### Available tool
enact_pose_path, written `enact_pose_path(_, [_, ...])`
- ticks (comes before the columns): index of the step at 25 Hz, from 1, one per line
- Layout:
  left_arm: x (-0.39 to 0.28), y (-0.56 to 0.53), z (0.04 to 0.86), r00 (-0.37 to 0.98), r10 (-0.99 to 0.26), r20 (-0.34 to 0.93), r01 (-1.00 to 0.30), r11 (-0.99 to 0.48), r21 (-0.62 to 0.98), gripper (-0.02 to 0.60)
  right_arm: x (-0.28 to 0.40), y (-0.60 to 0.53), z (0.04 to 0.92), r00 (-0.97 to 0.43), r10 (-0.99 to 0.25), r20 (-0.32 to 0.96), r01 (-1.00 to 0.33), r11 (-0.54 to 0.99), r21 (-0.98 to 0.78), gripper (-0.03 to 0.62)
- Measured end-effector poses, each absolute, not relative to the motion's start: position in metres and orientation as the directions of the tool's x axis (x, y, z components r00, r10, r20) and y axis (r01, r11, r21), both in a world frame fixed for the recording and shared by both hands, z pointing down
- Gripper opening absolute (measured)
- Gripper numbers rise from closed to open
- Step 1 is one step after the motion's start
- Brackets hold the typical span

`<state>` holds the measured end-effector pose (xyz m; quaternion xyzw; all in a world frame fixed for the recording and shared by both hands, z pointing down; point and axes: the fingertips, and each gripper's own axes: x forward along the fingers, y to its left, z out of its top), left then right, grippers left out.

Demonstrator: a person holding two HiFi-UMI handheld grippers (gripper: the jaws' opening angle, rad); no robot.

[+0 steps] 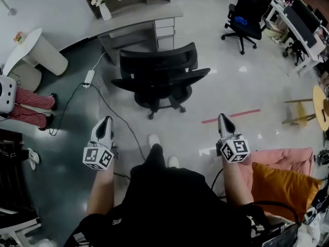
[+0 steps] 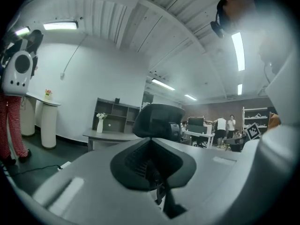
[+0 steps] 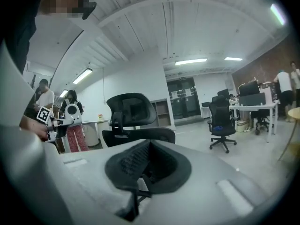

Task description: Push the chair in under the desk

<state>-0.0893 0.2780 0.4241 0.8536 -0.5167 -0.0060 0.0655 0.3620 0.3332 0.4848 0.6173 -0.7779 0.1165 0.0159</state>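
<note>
A black mesh office chair [image 1: 160, 75] on castors stands on the floor in front of me, its back toward me, a short way out from the grey desk [image 1: 134, 20]. My left gripper [image 1: 106, 123] is shut and empty, short of the chair and to its left. My right gripper [image 1: 222, 119] is also shut and empty, short of the chair on the right. Neither touches the chair. In the left gripper view the chair's headrest [image 2: 158, 120] rises beyond the shut jaws, with the desk [image 2: 112, 136] behind it. The right gripper view shows the chair's headrest and back [image 3: 133, 121] ahead.
A power strip and black cable [image 1: 88, 79] lie on the floor left of the chair. A red tape line [image 1: 230, 116] marks the floor. A person in red checked trousers [image 1: 30, 107] stands at left. A second office chair [image 1: 245, 19] and more desks are far right; pink and orange cushions [image 1: 280, 174] sit near right.
</note>
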Motion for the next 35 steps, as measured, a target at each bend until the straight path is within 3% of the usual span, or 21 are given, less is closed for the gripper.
enact_pose_path(8, [-0.080,0.199,0.417,0.557,-0.829,0.043,-0.829,-0.553,0.083,0.011,0.347,0.273,0.469,-0.195,-0.967,0.163,-0.974,0.172,-0.148,0.002])
enact_pose_path(22, [-0.085,0.088,0.433,0.686,-0.724,0.075,-0.726,-0.687,0.010,0.074,0.315,0.163,0.475,-0.212,-0.953,0.217,-0.976,0.196,-0.094,0.003])
enact_pose_path(24, [-0.083,0.076,0.434,0.717,-0.692,0.085,-0.693,-0.721,-0.022,0.093,0.304,0.148,0.472,-0.246,-0.946,0.214,-0.969,0.238,-0.061,0.071])
enact_pose_path(27, [-0.076,0.062,0.446,0.775,-0.619,0.127,-0.615,-0.785,-0.077,0.175,0.294,0.128,0.471,-0.271,-0.933,0.235,-0.961,0.275,-0.018,0.170])
enact_pose_path(32, [-0.059,0.049,0.465,0.836,-0.517,0.184,-0.499,-0.856,-0.137,0.225,0.300,0.112,0.475,-0.253,-0.923,0.291,-0.962,0.273,0.030,0.207])
enact_pose_path(35, [-0.050,0.044,0.470,0.858,-0.464,0.222,-0.439,-0.885,-0.155,0.294,0.299,0.105,0.475,-0.261,-0.906,0.333,-0.952,0.299,0.068,0.255])
